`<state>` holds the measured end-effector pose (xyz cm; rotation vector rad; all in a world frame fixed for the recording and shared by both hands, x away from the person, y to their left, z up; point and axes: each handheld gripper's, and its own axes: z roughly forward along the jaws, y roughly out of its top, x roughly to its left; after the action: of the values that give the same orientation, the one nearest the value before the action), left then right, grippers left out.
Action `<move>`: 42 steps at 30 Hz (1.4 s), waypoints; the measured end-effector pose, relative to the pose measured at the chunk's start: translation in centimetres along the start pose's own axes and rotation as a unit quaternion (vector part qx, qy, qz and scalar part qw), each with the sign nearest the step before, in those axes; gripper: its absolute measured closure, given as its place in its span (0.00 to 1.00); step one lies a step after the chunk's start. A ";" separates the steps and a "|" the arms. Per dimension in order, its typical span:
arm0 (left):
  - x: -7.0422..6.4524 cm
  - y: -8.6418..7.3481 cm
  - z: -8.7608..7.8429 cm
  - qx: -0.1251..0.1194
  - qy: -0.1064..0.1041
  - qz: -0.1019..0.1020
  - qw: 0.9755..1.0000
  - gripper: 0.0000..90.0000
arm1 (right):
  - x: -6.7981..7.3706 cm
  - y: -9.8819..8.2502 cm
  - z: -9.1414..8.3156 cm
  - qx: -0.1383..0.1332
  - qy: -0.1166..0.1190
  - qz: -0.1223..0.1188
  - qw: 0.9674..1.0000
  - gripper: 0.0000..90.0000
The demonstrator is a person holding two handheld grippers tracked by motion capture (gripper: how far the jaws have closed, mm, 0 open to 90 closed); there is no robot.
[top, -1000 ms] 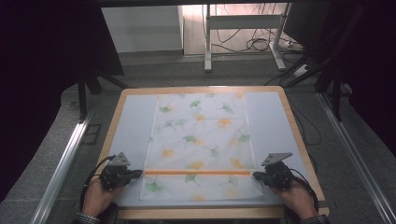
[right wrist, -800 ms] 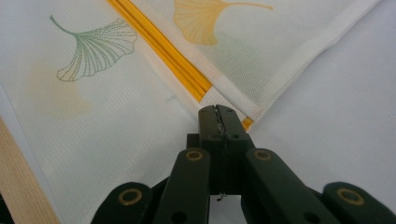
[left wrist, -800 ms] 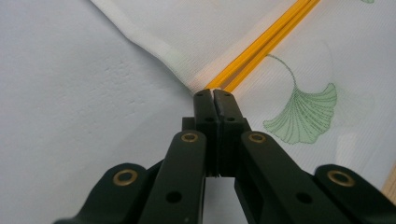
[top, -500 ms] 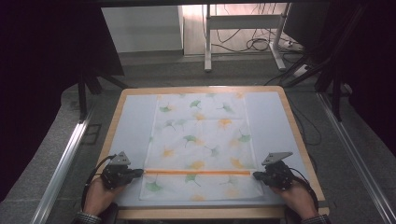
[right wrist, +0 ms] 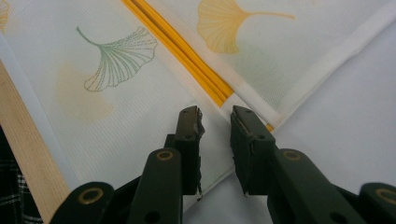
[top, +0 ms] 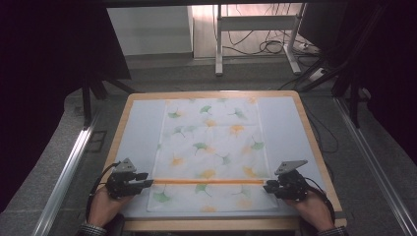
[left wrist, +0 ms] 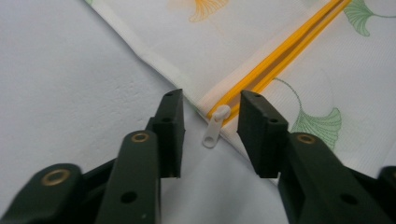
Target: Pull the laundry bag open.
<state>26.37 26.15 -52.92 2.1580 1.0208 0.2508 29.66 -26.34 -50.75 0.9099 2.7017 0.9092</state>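
Currently, per scene item:
Cloth bag [top: 211, 152]: flat on worktop [top: 287, 123], ginkgo-leaf print, orange zipper [top: 209, 181] across its near part.
Left tool [top: 146, 179]: at zipper's left end, jaws parted, holding nothing.
Left gripper view: white zipper pull [left wrist: 214, 130] lies between the jaws, untouched; too small to make out from the high view.
Right tool [top: 268, 187]: at zipper's right end, jaws apart, narrow gap, nothing gripped.
Right gripper view: zipper end just ahead of jaws; wooden worktop edge [right wrist: 28, 154] beside bag.

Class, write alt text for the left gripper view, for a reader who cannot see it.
The left gripper holds its two black jaws open around a small white zipper pull, not touching it. The pull ends an orange zipper on a leaf-printed white fabric bag lying on a pale mat.
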 end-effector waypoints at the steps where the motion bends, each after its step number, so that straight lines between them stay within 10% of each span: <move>1: -0.1 0.0 0.0 -0.002 0.003 0.001 1.000 0.62 | 0.1 0.0 0.0 -0.002 -0.003 -0.002 1.000 0.78; 19: -0.7 0.4 0.0 -0.022 0.027 0.020 0.999 0.27 | 0.2 0.4 -0.7 -0.032 -0.031 -0.006 0.999 0.57; 42: -0.7 0.5 -0.1 -0.031 0.029 0.014 0.999 0.18 | 0.3 0.5 -2.1 -0.070 -0.055 0.000 0.996 0.38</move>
<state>26.16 25.41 -52.41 2.1221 1.0014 0.3548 29.01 -26.91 -48.77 0.9034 2.5104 1.0040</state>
